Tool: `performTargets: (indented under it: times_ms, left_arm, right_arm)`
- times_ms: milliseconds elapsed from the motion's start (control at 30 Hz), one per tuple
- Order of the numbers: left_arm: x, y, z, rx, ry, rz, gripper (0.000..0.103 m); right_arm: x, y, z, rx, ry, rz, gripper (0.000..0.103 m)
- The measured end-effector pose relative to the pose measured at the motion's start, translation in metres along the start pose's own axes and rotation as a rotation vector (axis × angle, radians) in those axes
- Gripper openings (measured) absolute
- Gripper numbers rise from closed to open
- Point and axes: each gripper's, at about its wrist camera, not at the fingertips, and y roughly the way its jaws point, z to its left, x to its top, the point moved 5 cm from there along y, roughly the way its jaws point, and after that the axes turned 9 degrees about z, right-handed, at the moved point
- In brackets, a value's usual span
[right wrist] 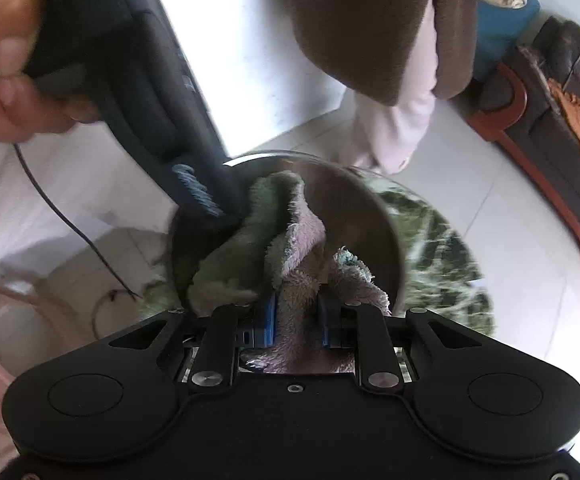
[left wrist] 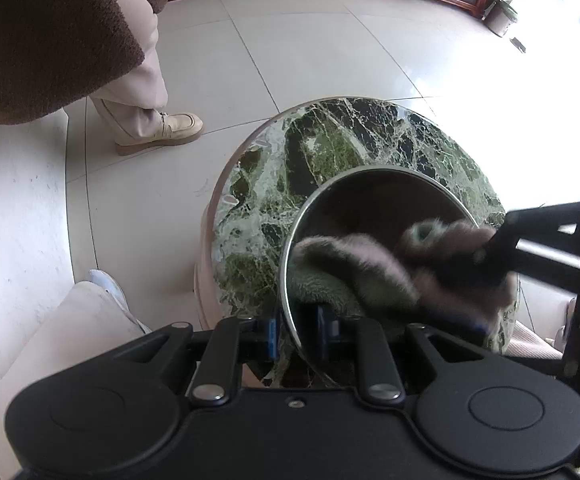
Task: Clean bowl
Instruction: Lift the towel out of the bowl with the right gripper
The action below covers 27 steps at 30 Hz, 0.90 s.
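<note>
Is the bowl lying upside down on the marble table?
No: the bowl is tilted with its opening showing, and the cloth is inside.

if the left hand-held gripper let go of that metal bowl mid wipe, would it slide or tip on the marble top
Probably slide: the bowl is polished steel on a glossy marble table. It looks thin-walled, so likely light and easily shoved by the cloth in the right hand-held gripper. Tipping seems possible too, since the left hand-held gripper clamps its rim while it looks tilted.
</note>
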Motion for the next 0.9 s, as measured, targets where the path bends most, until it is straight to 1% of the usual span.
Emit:
performTargets:
  times_ms: [100,233,300,400,433,533,600,733,833,900]
  left_arm:
    - [-0.001,0.000,0.001,-0.002,-0.012,-0.008,0.018]
    - [-0.004,0.000,0.001,0.001,-0.038,-0.023,0.017]
    - [-0.005,0.001,0.001,0.000,-0.057,-0.025,0.018]
    - [-0.008,0.001,0.001,-0.004,-0.118,-0.026,0.018]
    - [-0.010,0.002,0.000,0.000,-0.154,-0.028,0.018]
    - [-0.014,0.001,-0.002,0.010,-0.229,-0.029,0.019]
    - [-0.015,-0.001,-0.001,0.004,-0.250,-0.022,0.018]
    - [-0.002,-0.016,0.000,0.044,-0.171,-0.071,0.018]
    - [0.001,-0.015,0.002,0.037,-0.174,-0.061,0.018]
    - [0.003,-0.014,0.002,0.031,-0.180,-0.052,0.018]
  right_arm:
    - [0.001,-0.011,-0.011,0.002,0.114,-0.054,0.020]
    - [-0.005,-0.044,-0.034,-0.018,0.284,-0.145,0.020]
    - [-0.008,-0.053,-0.046,-0.036,0.352,-0.174,0.020]
    - [-0.019,-0.069,-0.067,-0.068,0.472,-0.215,0.020]
    - [-0.024,-0.074,-0.073,-0.076,0.515,-0.227,0.020]
    - [-0.032,-0.077,-0.082,-0.078,0.578,-0.242,0.020]
    - [-0.039,-0.078,-0.087,-0.073,0.628,-0.255,0.020]
    - [-0.046,-0.078,-0.085,-0.015,0.683,-0.288,0.020]
    - [-0.053,-0.081,-0.071,0.031,0.693,-0.284,0.020]
    - [-0.055,-0.079,-0.062,0.042,0.691,-0.268,0.020]
